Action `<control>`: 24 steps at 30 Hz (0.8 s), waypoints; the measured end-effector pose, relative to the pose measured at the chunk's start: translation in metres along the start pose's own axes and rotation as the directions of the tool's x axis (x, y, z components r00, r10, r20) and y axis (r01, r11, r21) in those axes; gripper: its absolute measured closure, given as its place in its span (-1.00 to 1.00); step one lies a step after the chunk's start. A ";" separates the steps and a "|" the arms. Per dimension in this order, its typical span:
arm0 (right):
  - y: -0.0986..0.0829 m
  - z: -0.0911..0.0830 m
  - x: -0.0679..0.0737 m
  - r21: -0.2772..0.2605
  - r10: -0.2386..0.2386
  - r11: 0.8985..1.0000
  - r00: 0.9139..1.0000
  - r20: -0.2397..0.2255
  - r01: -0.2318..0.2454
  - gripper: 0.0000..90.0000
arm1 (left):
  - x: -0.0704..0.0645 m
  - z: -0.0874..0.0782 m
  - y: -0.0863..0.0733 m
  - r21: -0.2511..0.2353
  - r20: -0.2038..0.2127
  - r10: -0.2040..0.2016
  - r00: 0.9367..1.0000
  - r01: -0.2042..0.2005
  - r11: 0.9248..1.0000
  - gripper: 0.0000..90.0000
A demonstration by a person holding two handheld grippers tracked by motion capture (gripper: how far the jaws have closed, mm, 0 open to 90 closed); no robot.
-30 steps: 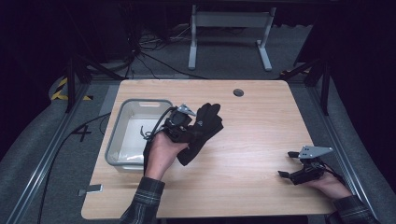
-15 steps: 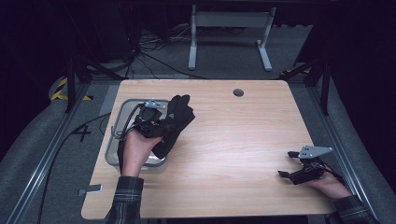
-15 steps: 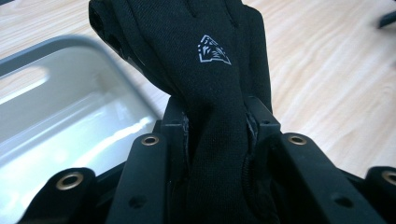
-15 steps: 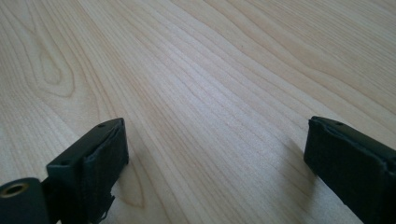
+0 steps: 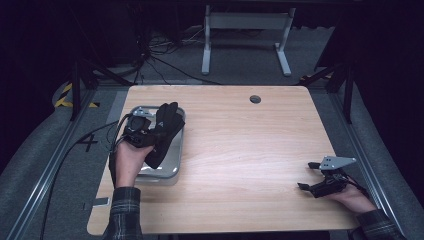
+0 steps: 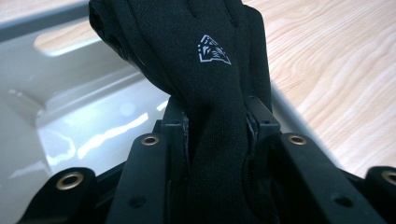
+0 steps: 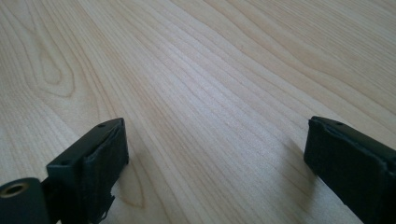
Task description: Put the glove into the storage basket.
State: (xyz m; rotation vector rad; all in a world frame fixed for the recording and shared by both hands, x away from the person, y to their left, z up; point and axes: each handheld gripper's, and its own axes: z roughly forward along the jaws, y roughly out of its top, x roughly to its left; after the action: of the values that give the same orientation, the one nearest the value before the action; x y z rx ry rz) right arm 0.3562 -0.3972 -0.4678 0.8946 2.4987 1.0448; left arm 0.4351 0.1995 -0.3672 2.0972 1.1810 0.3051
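The left gripper (image 5: 142,131) holds a black glove (image 5: 164,131) above a metal tray (image 5: 172,165) that sits near the left edge of the tabletop (image 5: 240,150). Its jaws are clamped on the glove's narrow part, and a small white emblem (image 6: 214,49) faces the camera. The right gripper (image 5: 325,184) rests near the tabletop's near right corner, jaws spread apart with nothing between them.

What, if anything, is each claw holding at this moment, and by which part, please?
The left claw pinches the black glove across its narrow cuff end, above the tray. The right claw is open, holding nothing.
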 end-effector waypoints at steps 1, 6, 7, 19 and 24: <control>0.000 0.000 0.000 0.000 0.000 1.000 1.000 0.000 0.000 -0.85 | 0.003 0.002 -0.002 0.009 -0.003 0.000 1.000 0.000 1.000 0.50; 0.000 0.000 0.000 0.000 0.001 1.000 1.000 0.001 -0.001 -0.85 | 0.011 0.015 -0.009 0.055 -0.012 -0.013 1.000 0.013 0.998 0.49; 0.000 0.000 0.000 0.000 0.001 1.000 1.000 0.001 -0.001 -0.85 | 0.012 0.017 -0.011 0.066 -0.013 -0.012 1.000 0.013 0.998 0.49; 0.000 0.000 0.000 0.000 0.001 1.000 1.000 0.001 -0.001 -0.85 | 0.021 0.033 -0.018 0.139 -0.029 -0.038 0.999 0.042 0.989 0.36; 0.000 0.000 0.000 0.000 0.001 1.000 1.000 0.001 -0.001 -0.85 | 0.024 0.037 -0.021 0.140 -0.077 -0.055 0.995 0.066 0.988 -0.01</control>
State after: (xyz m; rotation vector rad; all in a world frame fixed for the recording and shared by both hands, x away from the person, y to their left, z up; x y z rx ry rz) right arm 0.3563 -0.3972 -0.4678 0.8967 2.4976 1.0447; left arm 0.4538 0.2094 -0.4115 2.1837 1.3421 0.2782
